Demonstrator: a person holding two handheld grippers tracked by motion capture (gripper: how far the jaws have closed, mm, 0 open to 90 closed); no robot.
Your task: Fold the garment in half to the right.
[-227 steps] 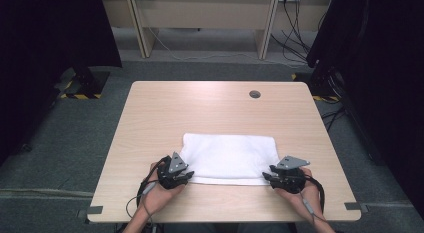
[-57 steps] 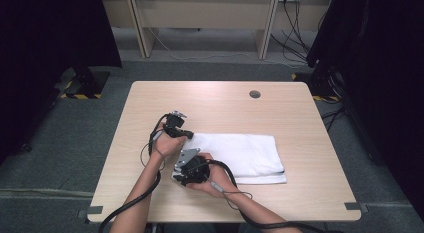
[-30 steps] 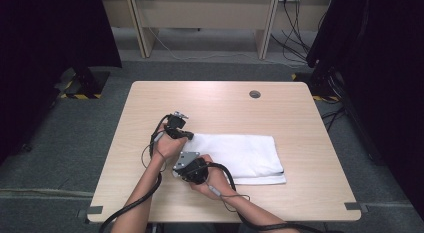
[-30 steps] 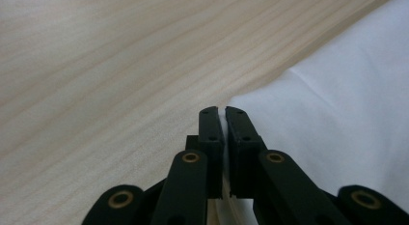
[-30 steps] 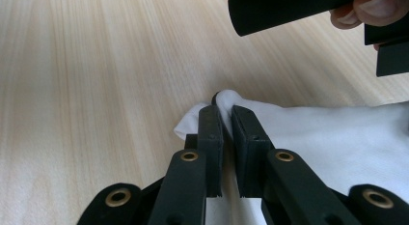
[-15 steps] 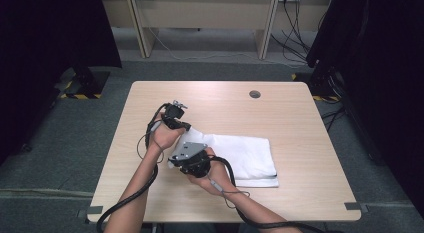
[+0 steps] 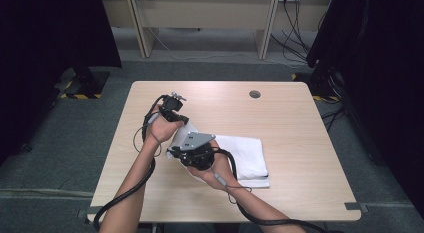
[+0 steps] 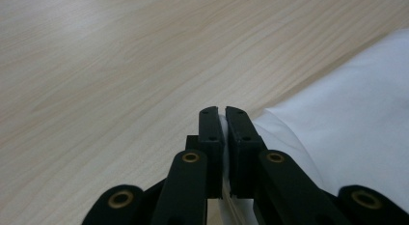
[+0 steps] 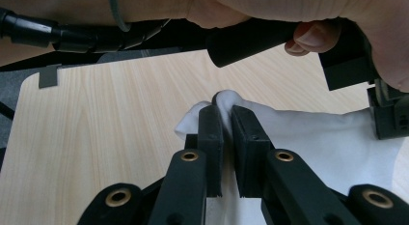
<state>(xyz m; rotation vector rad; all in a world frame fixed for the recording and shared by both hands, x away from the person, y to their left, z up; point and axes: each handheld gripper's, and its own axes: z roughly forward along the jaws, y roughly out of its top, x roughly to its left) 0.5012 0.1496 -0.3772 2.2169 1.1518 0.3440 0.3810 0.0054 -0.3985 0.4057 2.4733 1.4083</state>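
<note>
A white towel (image 7: 247, 155) lies folded on the wooden table (image 7: 300, 123), with its left end pulled up off the surface. My left gripper (image 7: 174, 112) is at the far side of that end, and in the left gripper view it (image 8: 223, 112) is shut on a thin edge of the towel (image 8: 352, 138). My right gripper (image 7: 192, 150) is at the near side. The right gripper view has it (image 9: 223, 108) shut on a bunched fold of the towel (image 9: 313, 138), with the other hand (image 9: 347, 22) just above.
A round cable hole (image 7: 255, 94) sits in the table's far right part. Bare wood (image 7: 310, 158) surrounds the towel. Dark curtains (image 7: 380, 68) and desk legs with cables (image 7: 260, 38) stand beyond the far edge.
Both grippers have risen over the last second, lifting the towel's left end off the table. Much earlier they held the near corners of the spread towel; it now lies folded.
</note>
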